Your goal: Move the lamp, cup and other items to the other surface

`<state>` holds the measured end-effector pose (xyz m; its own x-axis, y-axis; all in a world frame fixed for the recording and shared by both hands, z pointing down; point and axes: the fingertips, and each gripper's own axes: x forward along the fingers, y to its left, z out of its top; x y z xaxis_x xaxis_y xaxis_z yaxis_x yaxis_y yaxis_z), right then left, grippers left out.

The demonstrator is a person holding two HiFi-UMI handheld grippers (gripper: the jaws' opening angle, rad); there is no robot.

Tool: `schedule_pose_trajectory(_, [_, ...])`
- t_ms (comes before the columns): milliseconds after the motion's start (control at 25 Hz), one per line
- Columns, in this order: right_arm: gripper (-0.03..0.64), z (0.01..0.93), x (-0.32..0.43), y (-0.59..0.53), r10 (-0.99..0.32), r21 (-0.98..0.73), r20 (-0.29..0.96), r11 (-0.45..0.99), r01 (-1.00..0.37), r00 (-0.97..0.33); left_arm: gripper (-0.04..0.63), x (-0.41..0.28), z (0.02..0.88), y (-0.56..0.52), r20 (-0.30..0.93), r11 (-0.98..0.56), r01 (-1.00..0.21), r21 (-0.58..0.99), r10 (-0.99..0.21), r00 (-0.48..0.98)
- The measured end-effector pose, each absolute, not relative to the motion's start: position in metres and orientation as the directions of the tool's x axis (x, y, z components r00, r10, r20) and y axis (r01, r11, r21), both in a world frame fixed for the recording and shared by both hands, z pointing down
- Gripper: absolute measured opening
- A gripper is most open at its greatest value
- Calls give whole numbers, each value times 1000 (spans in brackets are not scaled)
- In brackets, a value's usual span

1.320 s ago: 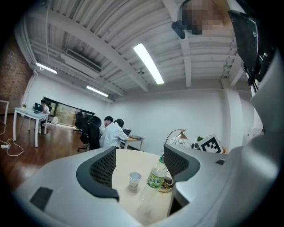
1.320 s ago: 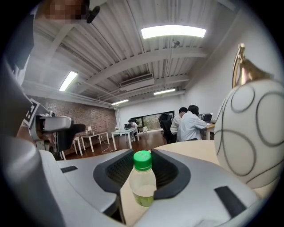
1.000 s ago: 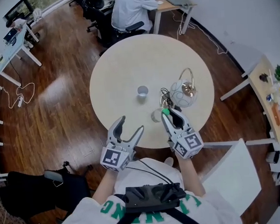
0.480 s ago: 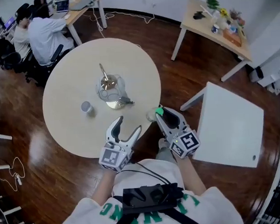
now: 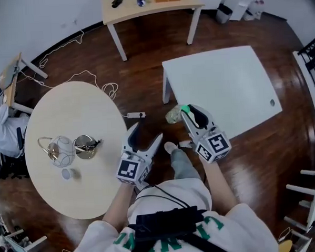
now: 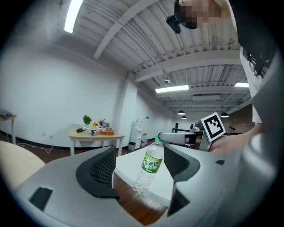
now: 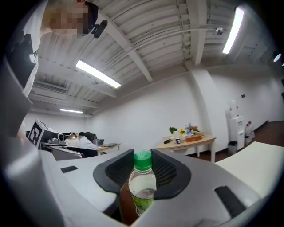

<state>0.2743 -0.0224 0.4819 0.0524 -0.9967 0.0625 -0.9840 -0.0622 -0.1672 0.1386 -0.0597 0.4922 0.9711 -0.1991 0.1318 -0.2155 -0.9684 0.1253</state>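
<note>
The water bottle point(image 7: 143, 188), clear with a green cap and a green label, sits between the two jaws of the right claw point(image 5: 188, 111). The jaws are clenched on its upper part, just under the cap, and the cap stands out above them in the right gripper view. In the left gripper view the bottle hangs tilted from this claw, with its cap at the upper end and its bottom free in the air, resting on no surface. From the head view it is over the dark wooden floor point(image 5: 143, 60), just beside the near corner of the white counter point(image 5: 224, 87) and well apart from the round counter point(image 5: 78, 111).

The left claw point(image 5: 146, 133) is released: its jaws stand apart and nothing is between them. It is near the right claw, at the edge of the round counter, and it looks toward the bottle and the white counter behind it.

On the round counter lies the lamp point(image 5: 59, 150), a clear globe with a wire loop, with a shiny round part close beside it. The small cup point(image 5: 68, 174) stands near them. Farther away a wooden counter point(image 5: 151, 6) carries some small things.
</note>
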Motion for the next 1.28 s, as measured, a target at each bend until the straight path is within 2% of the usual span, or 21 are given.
schedule_pose_trajectory(240, [135,500,397,39,-949,-134,87,-314,-940,304,325,260,488,-19,124,-989,6,149,25,992])
schedule_pose_trajectory(360, [135,507,446,65,-917,-124,118,-394,-911,381,325,310,503,0,128,-989,98,111,112,985])
schedule_pose_trajectory(520, [135,526,506,102,-873,-119,136,-485,-867,469,325,378,510,41,154,-961,228,159,252,955])
schedule_pose_trajectory(720, [136,544,551,109,-849,-106,178,-519,-848,497,325,430,521,54,144,-945,272,182,299,943])
schedule_pose_trajectory(920, [140,544,563,111,-857,-100,150,-509,-855,493,325,451,525,62,162,-932,285,224,324,932])
schedule_pose_trajectory(1160, [214,541,551,125,-831,-133,124,-555,-821,542,324,432,537,61,189,-940,271,208,310,932])
schedule_pose_trajectory(1280, [222,526,538,134,-825,-137,104,-565,-814,556,325,413,525,55,183,-949,230,215,271,945])
